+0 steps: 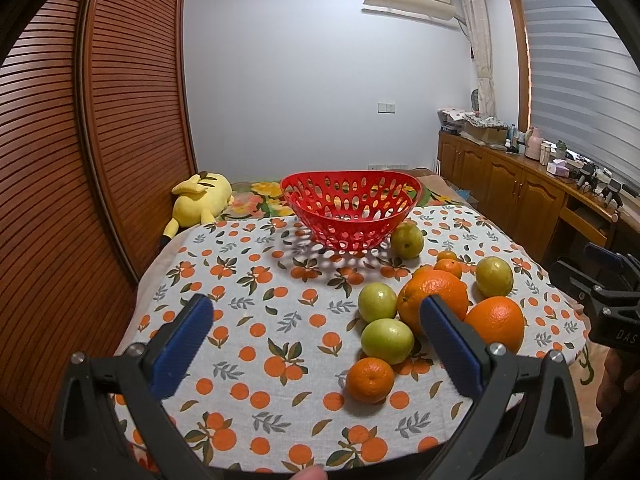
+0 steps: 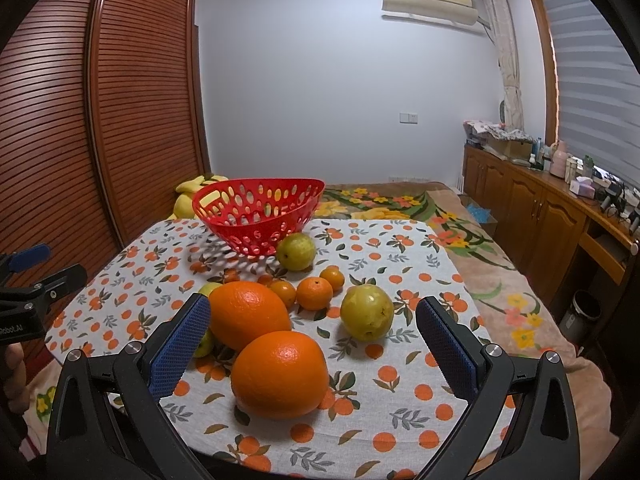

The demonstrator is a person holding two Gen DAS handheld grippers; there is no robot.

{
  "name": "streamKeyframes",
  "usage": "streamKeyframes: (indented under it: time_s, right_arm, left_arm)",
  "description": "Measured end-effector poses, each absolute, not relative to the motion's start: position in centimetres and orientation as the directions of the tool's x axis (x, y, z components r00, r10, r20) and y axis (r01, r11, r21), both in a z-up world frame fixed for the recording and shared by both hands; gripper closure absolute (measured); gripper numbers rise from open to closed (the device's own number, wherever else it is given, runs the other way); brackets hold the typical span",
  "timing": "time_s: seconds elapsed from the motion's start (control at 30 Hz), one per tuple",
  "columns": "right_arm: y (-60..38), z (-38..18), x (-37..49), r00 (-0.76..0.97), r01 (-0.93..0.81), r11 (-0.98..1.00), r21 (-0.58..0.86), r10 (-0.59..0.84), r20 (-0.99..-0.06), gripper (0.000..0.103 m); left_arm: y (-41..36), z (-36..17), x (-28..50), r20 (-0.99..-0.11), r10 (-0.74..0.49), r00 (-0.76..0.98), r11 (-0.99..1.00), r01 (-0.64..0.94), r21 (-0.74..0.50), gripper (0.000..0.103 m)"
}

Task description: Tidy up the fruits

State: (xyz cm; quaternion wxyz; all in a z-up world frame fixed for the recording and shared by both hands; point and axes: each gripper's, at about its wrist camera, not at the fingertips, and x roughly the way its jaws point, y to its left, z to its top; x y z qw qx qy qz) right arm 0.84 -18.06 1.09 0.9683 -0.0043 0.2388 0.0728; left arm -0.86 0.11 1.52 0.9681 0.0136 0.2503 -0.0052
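Note:
An empty red perforated basket [image 1: 351, 211] [image 2: 258, 210] stands at the far side of the orange-print tablecloth [image 1: 256, 320] [image 2: 400, 288]. Two big oranges [image 1: 434, 294] [image 2: 280, 374], several green fruits [image 1: 387, 338] [image 2: 367, 312] and small mandarins [image 1: 370, 379] [image 2: 314, 293] lie loose on the cloth. My left gripper [image 1: 316, 344] is open and empty, left of the fruit pile. My right gripper [image 2: 314, 344] is open and empty, with the nearest big orange between its fingers but not touched.
A yellow plush toy [image 1: 200, 200] lies on the bed behind the table, next to a slatted wooden wardrobe [image 1: 80, 160]. Wooden cabinets [image 1: 520, 184] with clutter run along the right wall. A small bin [image 2: 580, 312] stands on the floor at right.

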Motion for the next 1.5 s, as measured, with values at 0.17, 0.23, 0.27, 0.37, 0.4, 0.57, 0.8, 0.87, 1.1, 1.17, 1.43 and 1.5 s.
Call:
streamKeyframes:
  time_s: [0.17, 0.23, 0.27, 0.37, 0.4, 0.57, 0.8, 0.87, 1.1, 1.17, 1.43, 1.5]
  right_arm:
    - [-18.06, 1.13, 0.8, 0.876, -0.142, 0.989, 0.026, 0.138, -0.462, 0.0]
    - [-18.07, 1.14, 0.79, 0.876, -0.142, 0.989, 0.026, 0.138, -0.462, 0.0]
    - [-18.07, 1.15, 0.78, 0.876, -0.142, 0.989, 0.027, 0.138, -0.462, 0.0]
    - [-18.06, 1.17, 0.76, 0.876, -0.143, 0.989, 0.025, 0.138, -0.461, 0.0]
    - [-18.08, 1.17, 0.75, 0.876, -0.143, 0.989, 0.027, 0.139, -0.461, 0.0]
    - [-18.04, 1.17, 0.71, 0.877, -0.143, 0.989, 0.026, 0.139, -0.46, 0.0]
    - [-17.99, 1.18, 0.64, 0.877, -0.143, 0.989, 0.026, 0.139, -0.46, 0.0]
    - [-17.95, 1.18, 0.61, 0.877, -0.144, 0.989, 0.026, 0.139, -0.46, 0.0]
    - [-17.89, 1.2, 0.5, 0.878, -0.143, 0.989, 0.026, 0.139, -0.459, 0.0]
    - [-17.86, 1.2, 0.48, 0.877, -0.143, 0.989, 0.026, 0.139, -0.459, 0.0]
    - [-17.76, 1.15, 0.46, 0.877, -0.144, 0.989, 0.026, 0.14, -0.459, 0.0]
    - [-17.79, 1.11, 0.43, 0.876, -0.146, 0.989, 0.026, 0.141, -0.461, 0.0]
  left_arm:
    - [0.22, 1.54, -0.83, -0.483, -0.005, 0.876, 1.0, 0.018, 0.023, 0.0]
    - [0.17, 1.57, -0.85, -0.483, -0.004, 0.876, 1.0, 0.018, 0.024, 0.0]
    - [0.17, 1.56, -0.87, -0.482, -0.004, 0.876, 1.0, 0.017, 0.024, 0.0]
    - [0.18, 1.66, -0.84, -0.482, -0.004, 0.876, 1.0, 0.019, 0.024, 0.0]
    - [0.17, 1.67, -0.86, -0.482, -0.004, 0.876, 1.0, 0.018, 0.024, 0.0]
    - [0.13, 1.66, -0.89, -0.481, -0.004, 0.877, 1.0, 0.018, 0.024, 0.0]
    - [0.11, 1.65, -0.9, -0.481, -0.004, 0.877, 1.0, 0.019, 0.025, 0.0]
    - [0.11, 1.66, -0.91, -0.48, -0.005, 0.877, 1.0, 0.019, 0.025, 0.0]
    - [0.08, 1.62, -0.93, -0.48, -0.004, 0.877, 1.0, 0.018, 0.025, 0.0]
    - [0.07, 1.61, -0.94, -0.48, -0.004, 0.877, 1.0, 0.018, 0.025, 0.0]
    - [0.06, 1.6, -0.93, -0.48, -0.004, 0.877, 1.0, 0.019, 0.025, 0.0]
    - [0.04, 1.58, -0.95, -0.48, -0.003, 0.877, 1.0, 0.018, 0.026, 0.0]
